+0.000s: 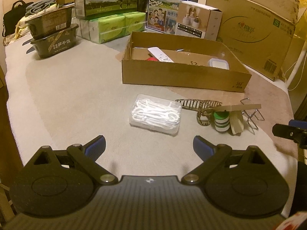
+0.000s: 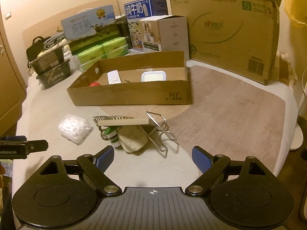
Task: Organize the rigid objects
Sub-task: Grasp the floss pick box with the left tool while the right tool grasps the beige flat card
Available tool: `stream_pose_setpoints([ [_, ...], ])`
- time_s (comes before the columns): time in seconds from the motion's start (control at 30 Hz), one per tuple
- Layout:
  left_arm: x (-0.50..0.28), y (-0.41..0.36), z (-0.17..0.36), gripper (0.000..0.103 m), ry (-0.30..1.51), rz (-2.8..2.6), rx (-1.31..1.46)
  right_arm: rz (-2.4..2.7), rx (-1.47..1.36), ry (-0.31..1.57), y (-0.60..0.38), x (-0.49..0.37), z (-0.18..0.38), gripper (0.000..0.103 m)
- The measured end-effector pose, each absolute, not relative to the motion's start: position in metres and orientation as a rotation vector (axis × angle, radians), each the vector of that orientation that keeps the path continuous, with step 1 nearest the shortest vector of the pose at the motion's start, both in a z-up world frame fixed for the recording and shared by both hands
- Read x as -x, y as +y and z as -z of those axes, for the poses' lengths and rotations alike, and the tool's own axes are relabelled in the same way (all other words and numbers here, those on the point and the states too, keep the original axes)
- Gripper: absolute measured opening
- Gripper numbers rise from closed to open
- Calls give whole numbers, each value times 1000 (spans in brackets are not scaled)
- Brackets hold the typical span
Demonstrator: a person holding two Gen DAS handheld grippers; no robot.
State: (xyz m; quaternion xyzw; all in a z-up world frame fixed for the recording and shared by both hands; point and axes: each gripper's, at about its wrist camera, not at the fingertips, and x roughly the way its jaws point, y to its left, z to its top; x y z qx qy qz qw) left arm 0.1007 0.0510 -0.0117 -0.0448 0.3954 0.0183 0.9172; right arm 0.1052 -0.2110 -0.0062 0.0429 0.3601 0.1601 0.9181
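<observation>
1. Floss-pick case (image 1: 155, 114), a clear lidded plastic box full of white picks, lay flat on the grey cloth-covered tabletop (image 1: 76, 103), in front of the open cardboard tray (image 1: 184, 76) and apart from its near wall.
2. Its long axis ran roughly parallel to that near wall in the left wrist view, slightly skewed.
3. Just beside the case, on the side away from the stacked black food tubs (image 1: 51, 36), sat a small heap: a green-and-white striped bottle (image 1: 222, 121) on its side, a pale stone-like lump (image 2: 132, 139), a flat wooden strip (image 2: 122, 122) across the top, a patterned wire rack (image 1: 197, 103) and a bent metal wire holder (image 2: 163, 132).
4. Inside the tray lay a white remote (image 1: 160, 54), a red item (image 1: 152, 59) and a lidded container (image 1: 218, 63).
5. Left gripper (image 1: 149, 143) hovered short of the case, fingers spread wide, nothing between them.
6. Right gripper (image 2: 152, 158) hung before the heap, likewise spread and empty.
</observation>
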Motion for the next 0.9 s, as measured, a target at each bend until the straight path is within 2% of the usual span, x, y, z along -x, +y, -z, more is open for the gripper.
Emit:
stream_pose_setpoints([
  [0.9, -155, 71, 37, 97, 817, 48, 84, -284, -19, 726, -135, -160, 29, 91],
])
